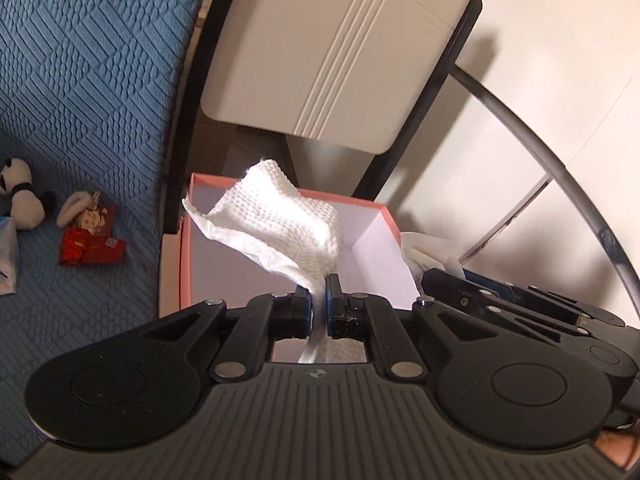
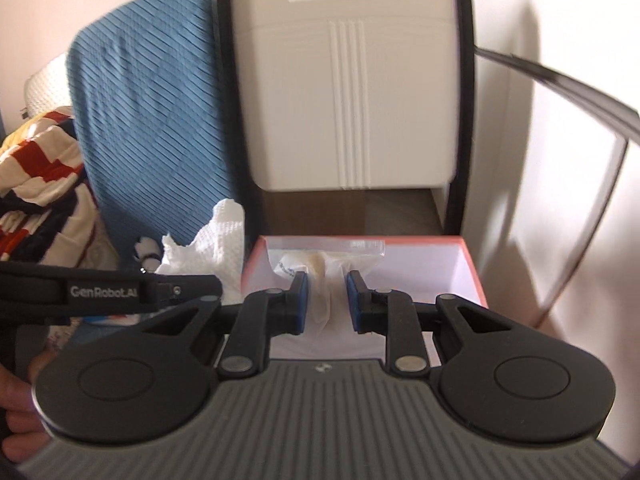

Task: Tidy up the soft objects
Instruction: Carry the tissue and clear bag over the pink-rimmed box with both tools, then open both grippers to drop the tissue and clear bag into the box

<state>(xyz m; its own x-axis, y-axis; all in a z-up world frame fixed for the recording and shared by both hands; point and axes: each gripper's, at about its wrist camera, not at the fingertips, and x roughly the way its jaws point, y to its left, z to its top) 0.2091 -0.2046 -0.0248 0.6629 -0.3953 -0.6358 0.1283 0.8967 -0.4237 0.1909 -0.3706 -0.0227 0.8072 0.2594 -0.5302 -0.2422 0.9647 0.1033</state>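
My left gripper [image 1: 319,285] is shut on a white textured cloth [image 1: 280,220], which stands up above a pink box [image 1: 383,209] with a white inside. The same cloth [image 2: 218,240] shows left of the box in the right wrist view, beside the left gripper's black arm [image 2: 188,285]. My right gripper [image 2: 326,282] is shut on a clear plastic bag [image 2: 320,264] with something cream-coloured inside, held over the box's [image 2: 474,268] near part. In the left wrist view the right gripper [image 1: 434,280] sits at the box's right edge with the bag [image 1: 424,248].
A blue quilted cover [image 1: 80,80] lies at the left with a panda plush [image 1: 20,196], a red-dressed doll [image 1: 92,236] and a plastic bag [image 1: 6,256]. A white ribbed panel [image 2: 348,100] stands behind the box. A striped blanket [image 2: 40,168] is far left. A dark curved tube [image 1: 560,168] arcs on the right.
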